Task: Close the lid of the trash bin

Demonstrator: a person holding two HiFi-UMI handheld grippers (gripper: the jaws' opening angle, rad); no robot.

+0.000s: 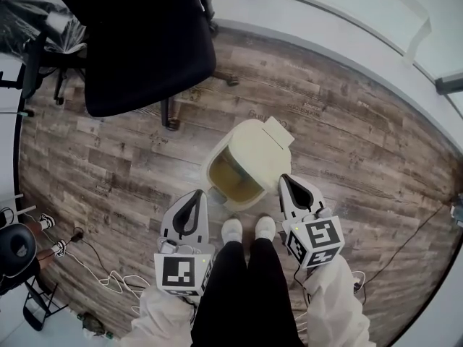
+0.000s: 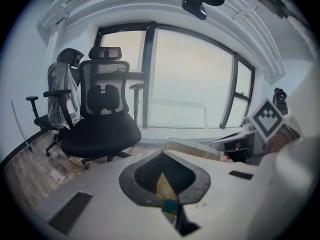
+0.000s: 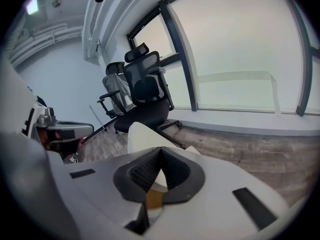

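A cream trash bin stands on the wood floor just ahead of the person's feet. Its lid is swung up toward the far right, and the yellowish inside shows. My left gripper hovers at the bin's near left, fingertips together, holding nothing. At the bin's near right side, close to the lid, my right gripper is also shut and empty. In the left gripper view the lid rises just past the left gripper. The right gripper points at the lid in the right gripper view.
A black office chair stands beyond the bin at the left, with a plastic-wrapped chair behind it. Cables lie on the floor at the lower left. The person's white shoes touch the bin's near side. A white window ledge curves along the far side.
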